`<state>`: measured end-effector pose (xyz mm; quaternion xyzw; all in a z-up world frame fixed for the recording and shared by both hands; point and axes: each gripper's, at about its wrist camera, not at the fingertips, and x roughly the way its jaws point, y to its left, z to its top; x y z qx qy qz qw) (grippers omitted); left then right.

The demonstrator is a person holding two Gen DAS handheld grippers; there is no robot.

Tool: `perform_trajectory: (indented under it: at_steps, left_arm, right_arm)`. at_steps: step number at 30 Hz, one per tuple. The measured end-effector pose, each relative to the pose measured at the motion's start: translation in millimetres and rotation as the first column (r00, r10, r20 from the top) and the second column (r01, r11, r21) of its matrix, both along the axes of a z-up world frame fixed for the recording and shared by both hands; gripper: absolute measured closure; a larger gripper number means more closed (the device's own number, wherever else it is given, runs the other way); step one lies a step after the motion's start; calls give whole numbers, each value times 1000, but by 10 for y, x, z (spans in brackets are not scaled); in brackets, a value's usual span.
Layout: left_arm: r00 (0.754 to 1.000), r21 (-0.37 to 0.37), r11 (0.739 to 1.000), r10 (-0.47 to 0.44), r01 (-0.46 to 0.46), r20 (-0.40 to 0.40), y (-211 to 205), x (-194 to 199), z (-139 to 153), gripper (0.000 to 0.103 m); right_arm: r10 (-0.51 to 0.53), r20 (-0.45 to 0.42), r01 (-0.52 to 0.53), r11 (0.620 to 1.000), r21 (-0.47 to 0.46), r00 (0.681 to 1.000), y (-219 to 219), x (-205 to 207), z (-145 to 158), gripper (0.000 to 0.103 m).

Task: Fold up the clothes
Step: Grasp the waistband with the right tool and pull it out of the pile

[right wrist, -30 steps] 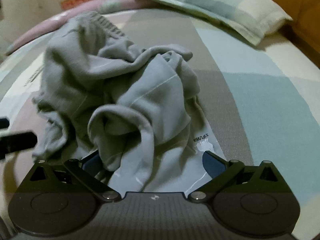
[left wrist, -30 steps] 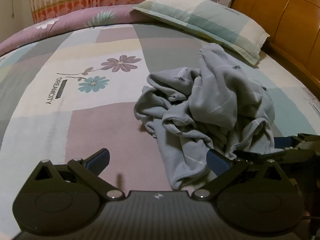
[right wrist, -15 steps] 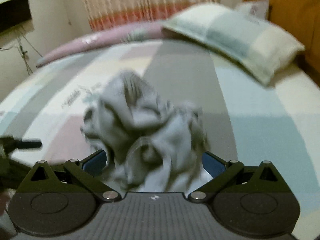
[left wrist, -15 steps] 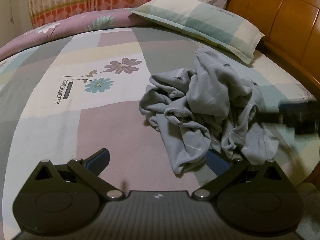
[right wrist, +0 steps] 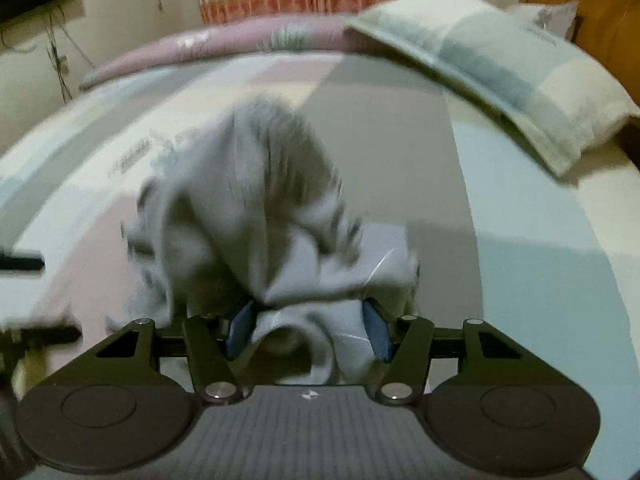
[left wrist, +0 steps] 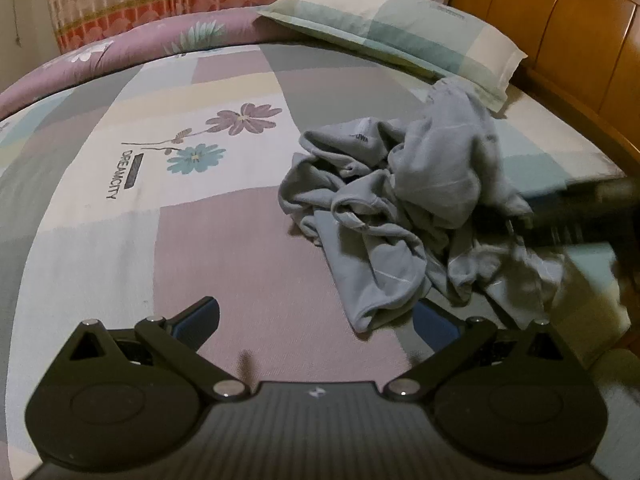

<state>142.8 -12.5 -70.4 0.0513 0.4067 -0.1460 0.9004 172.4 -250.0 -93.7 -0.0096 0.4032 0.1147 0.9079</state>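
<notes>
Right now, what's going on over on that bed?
Someone with a gripper in each hand is starting to fold a crumpled grey garment on the bed. The right gripper has just been closing, a bunch of the cloth between its pads. The left gripper hangs open over the sheet beside the pile, holding nothing.

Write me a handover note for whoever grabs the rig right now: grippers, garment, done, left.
Right gripper: jaws have just been closing, now pinching a bunch of the grey garment.
Left gripper: open, holding nothing, low over the bedspread just short of the garment's near edge.
Garment: crumpled heap mid-bed, below the pillow.
Done: first grab only.
Left: shake out, lay flat, fold.
</notes>
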Motion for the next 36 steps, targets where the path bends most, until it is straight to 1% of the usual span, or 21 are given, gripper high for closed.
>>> perform_trajectory:
  at_steps: [2, 3, 6, 8, 10, 15, 20, 25, 28, 31, 34, 36]
  left_arm:
    - [1000, 2, 1000, -6, 6, -2, -23, 2, -6, 1]
    - [1000, 3, 1000, -10, 10, -2, -36, 1, -5, 1]
    - [1000, 5, 1000, -23, 23, 1, -75, -10, 6, 1]
    - [1000, 3, 1000, -30, 30, 3, -94, -18, 16, 1]
    - [999, 3, 999, -37, 37, 3, -109, -21, 18, 1]
    - [998, -11, 998, -56, 56, -1, -146, -24, 12, 1]
    - [998, -11, 998, -69, 69, -11, -186, -23, -14, 1]
    - [997, -23, 997, -68, 67, -41, -195, -13, -95, 1]
    - [996, -25, 997, -75, 73, -57, -214, -7, -149, 1]
    - [994, -18, 997, -83, 81, -69, -238, 11, -192, 1]
    - [993, -14, 996, -90, 89, -75, -249, 9, -222, 1]
    - [993, -13, 996, -89, 89, -81, -256, 12, -246, 1]
  right_arm:
    - [11, -22, -12, 1000, -24, 1000, 1, -137, -93, 39]
    - [19, -26, -20, 1000, -18, 999, -7, -185, -93, 40]
    - [20, -35, -19, 999, 34, 999, -110, -283, -49, 40]
    - [16, -9, -15, 996, 87, 1000, -209, -315, 68, 40]
    - [26, 42, -31, 993, 111, 999, -278, -324, 229, 40]
    - [100, 145, -117, 986, 115, 984, -390, -156, 554, 41]
    - [176, 182, -199, 973, 118, 967, -490, 239, 666, 41]
    - [250, 184, -288, 931, 224, 951, -556, 641, 613, 41]
    - [281, 172, -318, 913, 254, 944, -475, 817, 506, 40]
    - [330, 133, -354, 902, 248, 934, -361, 882, 362, 40]
    - [385, 92, -396, 894, 208, 918, -260, 818, 244, 39]
    - [405, 89, -415, 893, 173, 910, -208, 739, 230, 39]
